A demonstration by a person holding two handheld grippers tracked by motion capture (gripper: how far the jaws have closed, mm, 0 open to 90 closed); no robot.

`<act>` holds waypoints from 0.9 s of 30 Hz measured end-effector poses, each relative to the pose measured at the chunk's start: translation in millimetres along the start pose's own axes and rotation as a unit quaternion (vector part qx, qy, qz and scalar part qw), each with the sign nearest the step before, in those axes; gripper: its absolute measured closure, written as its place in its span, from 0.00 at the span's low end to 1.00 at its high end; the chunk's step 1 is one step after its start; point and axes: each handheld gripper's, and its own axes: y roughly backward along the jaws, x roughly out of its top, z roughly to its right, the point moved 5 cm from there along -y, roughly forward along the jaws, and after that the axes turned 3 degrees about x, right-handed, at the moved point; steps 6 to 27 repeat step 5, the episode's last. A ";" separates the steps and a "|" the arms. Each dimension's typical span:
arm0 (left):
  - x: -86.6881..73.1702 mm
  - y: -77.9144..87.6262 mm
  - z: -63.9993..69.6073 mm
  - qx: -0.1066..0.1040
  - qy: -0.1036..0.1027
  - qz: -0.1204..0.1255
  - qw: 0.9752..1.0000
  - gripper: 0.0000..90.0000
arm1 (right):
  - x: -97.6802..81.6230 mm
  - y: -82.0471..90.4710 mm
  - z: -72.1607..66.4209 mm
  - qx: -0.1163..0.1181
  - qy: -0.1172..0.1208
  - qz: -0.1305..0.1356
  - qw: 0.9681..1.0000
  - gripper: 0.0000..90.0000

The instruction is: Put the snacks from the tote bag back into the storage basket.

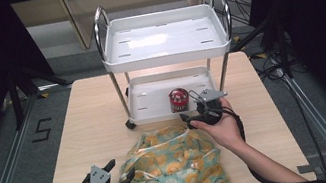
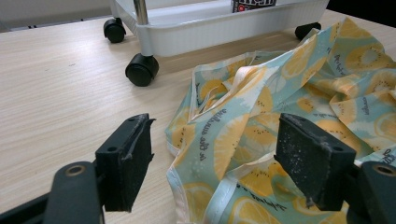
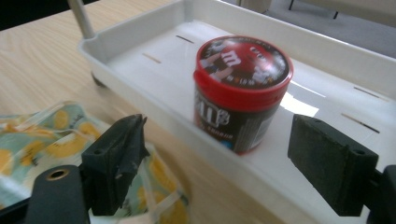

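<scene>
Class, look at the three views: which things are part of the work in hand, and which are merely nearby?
In the job:
- red-lidded candy tub, upright in the cart's lower tray, in front of the open right gripper
- fruit-print cloth bag, crumpled on the table, at the open left gripper
- white cart

Merely nearby:
- wooden table
- floor cables
</scene>
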 end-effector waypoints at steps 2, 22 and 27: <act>0.3 0.0 -0.6 0.000 0.000 0.001 1.000 0.29 | -4.5 4.9 -4.9 0.001 -0.015 -0.002 1.000 0.23; 0.3 -0.5 -0.5 0.000 -0.001 0.000 1.000 0.29 | -8.5 11.0 -3.8 0.002 0.001 0.010 1.000 0.24; 0.3 -0.5 -0.5 0.000 -0.001 0.000 1.000 0.29 | -8.5 11.0 -3.8 0.002 0.001 0.010 1.000 0.24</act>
